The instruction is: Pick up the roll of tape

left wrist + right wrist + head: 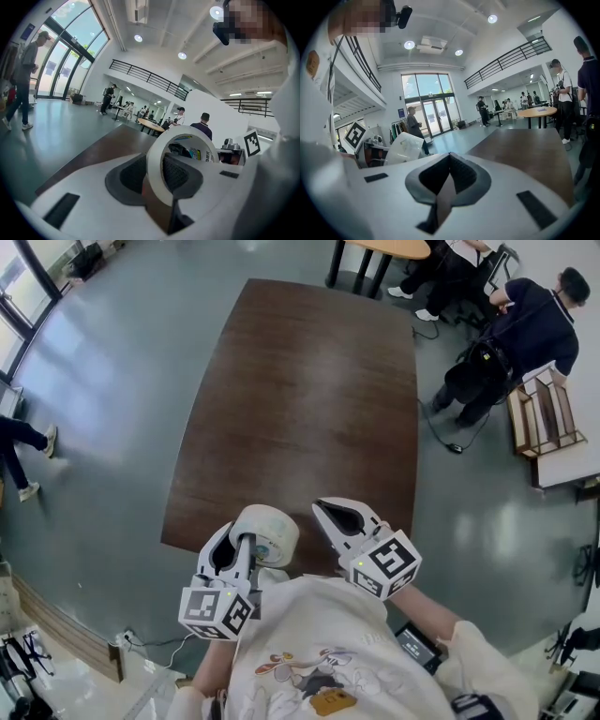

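A white roll of tape (265, 532) is lifted off the dark brown table (300, 399) near its front edge. My left gripper (246, 542) is shut on the roll, one jaw through its hole and one outside its wall. In the left gripper view the roll of tape (157, 174) stands upright on edge between the jaws. My right gripper (330, 514) hovers beside it to the right, shut with nothing in it. In the right gripper view its jaws meet at the tips, and the tape roll (405, 147) shows at the left.
The long brown table runs away from me and is bare. Grey floor surrounds it. People sit and stand at the far right (525, 329) near a round table (398, 249). A wooden rack (544, 413) stands at the right. A person's legs (23, 451) show at the left edge.
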{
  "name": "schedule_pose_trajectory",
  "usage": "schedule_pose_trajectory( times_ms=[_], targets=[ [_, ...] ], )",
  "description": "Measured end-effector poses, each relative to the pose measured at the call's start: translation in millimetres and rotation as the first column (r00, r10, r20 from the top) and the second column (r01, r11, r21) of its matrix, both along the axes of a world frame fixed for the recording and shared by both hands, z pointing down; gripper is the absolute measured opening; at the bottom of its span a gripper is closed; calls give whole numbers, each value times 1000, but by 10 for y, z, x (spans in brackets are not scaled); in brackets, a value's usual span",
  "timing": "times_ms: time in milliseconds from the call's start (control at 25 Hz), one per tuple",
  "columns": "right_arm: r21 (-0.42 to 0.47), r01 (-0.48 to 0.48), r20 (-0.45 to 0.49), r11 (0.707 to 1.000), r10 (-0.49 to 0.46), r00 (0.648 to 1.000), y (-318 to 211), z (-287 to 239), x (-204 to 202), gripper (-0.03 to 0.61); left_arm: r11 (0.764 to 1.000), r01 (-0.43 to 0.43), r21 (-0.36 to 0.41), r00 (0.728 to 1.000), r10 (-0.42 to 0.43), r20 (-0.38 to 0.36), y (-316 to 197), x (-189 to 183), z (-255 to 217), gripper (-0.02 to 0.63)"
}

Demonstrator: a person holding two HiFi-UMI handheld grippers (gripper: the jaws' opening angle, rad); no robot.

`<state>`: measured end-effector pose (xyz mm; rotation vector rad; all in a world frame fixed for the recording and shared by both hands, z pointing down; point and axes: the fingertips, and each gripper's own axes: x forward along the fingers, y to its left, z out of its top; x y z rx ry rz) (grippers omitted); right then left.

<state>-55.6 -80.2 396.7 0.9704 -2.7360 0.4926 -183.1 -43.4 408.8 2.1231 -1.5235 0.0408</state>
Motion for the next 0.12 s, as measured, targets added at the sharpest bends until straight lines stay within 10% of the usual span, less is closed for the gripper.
schedule_pose_trajectory(
  times_ms=[120],
  targets=[
    [-12, -4, -8, 1000, 4, 1000, 50, 19, 7, 6, 1000, -1, -1, 1000, 1, 2, 30, -7, -14, 92]
  ],
)
